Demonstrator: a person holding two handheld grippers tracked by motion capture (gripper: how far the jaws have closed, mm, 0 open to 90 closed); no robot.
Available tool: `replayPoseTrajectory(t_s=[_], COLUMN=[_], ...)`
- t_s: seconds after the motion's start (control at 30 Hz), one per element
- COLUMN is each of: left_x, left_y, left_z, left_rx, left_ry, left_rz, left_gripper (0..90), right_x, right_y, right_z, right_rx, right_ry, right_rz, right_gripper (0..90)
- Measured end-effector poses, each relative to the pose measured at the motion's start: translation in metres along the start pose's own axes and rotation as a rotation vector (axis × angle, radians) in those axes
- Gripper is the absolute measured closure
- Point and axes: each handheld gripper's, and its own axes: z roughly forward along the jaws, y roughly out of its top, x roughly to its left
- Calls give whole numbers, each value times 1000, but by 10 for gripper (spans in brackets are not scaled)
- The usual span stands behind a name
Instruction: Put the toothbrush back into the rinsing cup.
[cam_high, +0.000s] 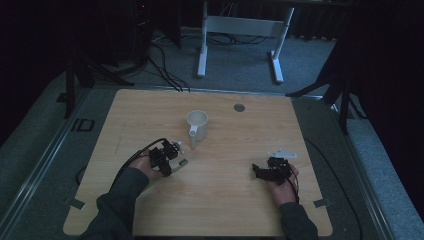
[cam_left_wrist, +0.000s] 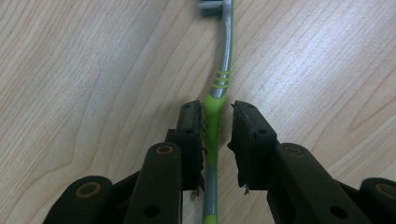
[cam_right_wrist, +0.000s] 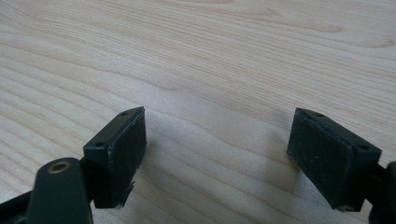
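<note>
A toothbrush (cam_left_wrist: 225, 51) with a green and grey handle lies flat on the wooden table (cam_left_wrist: 93, 70), its head pointing away from me. My left gripper (cam_left_wrist: 217, 107) straddles the green part of the handle. The left pad (cam_left_wrist: 192, 135) lies against the handle, and a thin gap shows at the right pad (cam_left_wrist: 247, 140). In the high view the left gripper (cam_high: 172, 154) is just left of a white mug (cam_high: 197, 125), with the brush head (cam_high: 183, 162) beside it. My right gripper (cam_high: 257, 171) rests on the table at the right, and its jaws (cam_right_wrist: 219, 116) stand wide with bare wood between them.
The mug stands upright near the table's middle, its handle toward me. A round grey disc (cam_high: 239, 107) sits in the tabletop behind it. A white desk frame (cam_high: 240, 30) and cables lie on the floor beyond the far edge.
</note>
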Motion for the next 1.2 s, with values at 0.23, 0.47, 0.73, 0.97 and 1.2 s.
replayPoseTrajectory(t_s=[0.23,0.47,0.73,0.97,1.2], left_x=[0,0,-1,3,5], left_y=[2,3,3,0,-4], left_z=[5,6,6,-2,-8], left_rx=[16,24,19,-19,-53], left_ry=[11,14,42,25,19], left_rz=[7,17,28,9,-11], left_gripper=[748,791,807,809,809], right_x=[0,0,0,0,0], right_y=[0,0,0,0,0], right_z=[0,0,0,0,0], right_rx=[0,0,0,0,0], right_ry=[0,0,0,0,0], right_rz=[1,0,-1,0,0], right_gripper=[191,191,191,191,191])
